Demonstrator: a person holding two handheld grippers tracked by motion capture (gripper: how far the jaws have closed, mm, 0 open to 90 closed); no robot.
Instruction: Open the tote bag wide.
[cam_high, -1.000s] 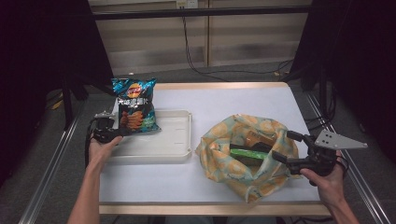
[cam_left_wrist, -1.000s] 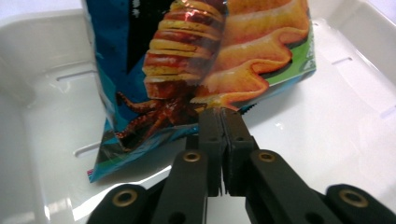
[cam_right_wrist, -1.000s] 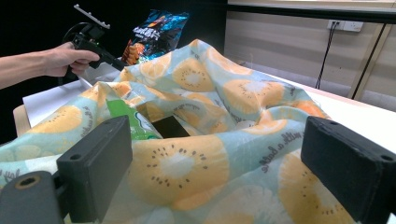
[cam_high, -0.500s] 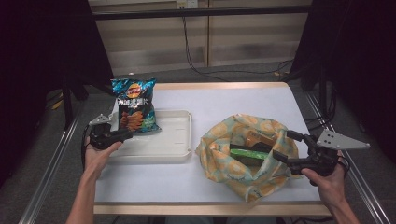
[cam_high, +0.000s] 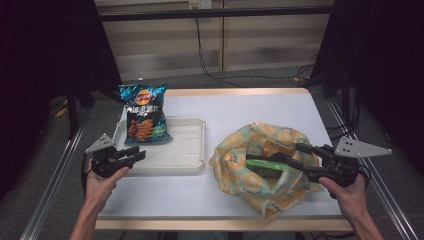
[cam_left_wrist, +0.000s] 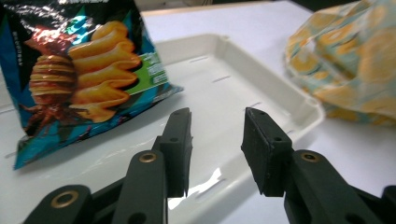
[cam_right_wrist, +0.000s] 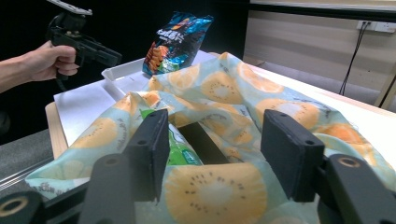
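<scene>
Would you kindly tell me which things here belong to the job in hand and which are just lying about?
In use: cloth bag, green packet, brown packet, chip bag, white tray.
Lying about: wall cables, metal table rail.

Bright overhead light, dark surroundings, glare on the tray (cam_left_wrist: 205, 182), near fingers blurred.

The chip bag (cam_high: 144, 114) was blue with orange chips printed on it, the tray (cam_high: 192, 150) white, the cloth bag (cam_high: 235, 167) pale green with orange fruit slices, the table (cam_high: 250, 107) white.
</scene>
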